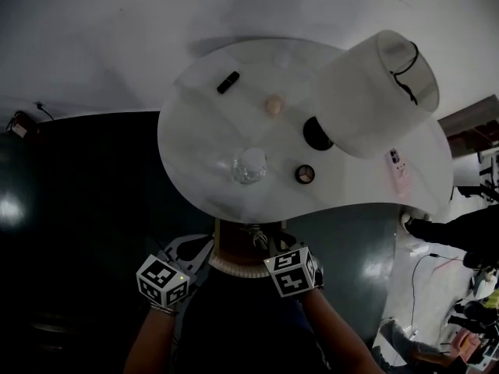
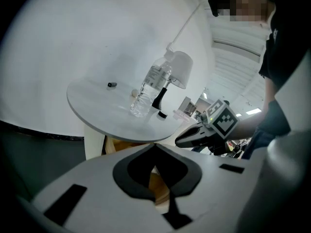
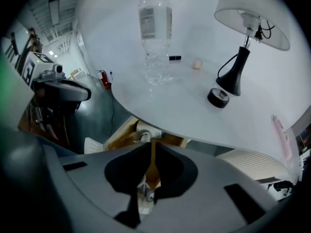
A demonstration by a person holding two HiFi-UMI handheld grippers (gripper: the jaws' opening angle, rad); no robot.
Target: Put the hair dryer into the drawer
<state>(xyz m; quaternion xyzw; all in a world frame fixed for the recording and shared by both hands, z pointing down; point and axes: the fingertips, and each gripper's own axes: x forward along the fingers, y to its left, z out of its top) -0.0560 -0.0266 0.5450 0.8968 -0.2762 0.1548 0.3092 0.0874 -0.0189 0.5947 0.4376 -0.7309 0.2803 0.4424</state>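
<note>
A wooden drawer stands open under the near edge of the white table. It also shows in the right gripper view. A pale object lies in it, mostly hidden; I cannot tell whether it is the hair dryer. My left gripper and right gripper hang side by side just in front of the drawer, above it. The left gripper's jaws meet with nothing between them. The right gripper's jaws stand together with only a thin slit and hold nothing.
On the table stand a clear water bottle, a white-shaded lamp on a black base, a small round black tin, a beige ball and a black stick. Dark floor lies to the left.
</note>
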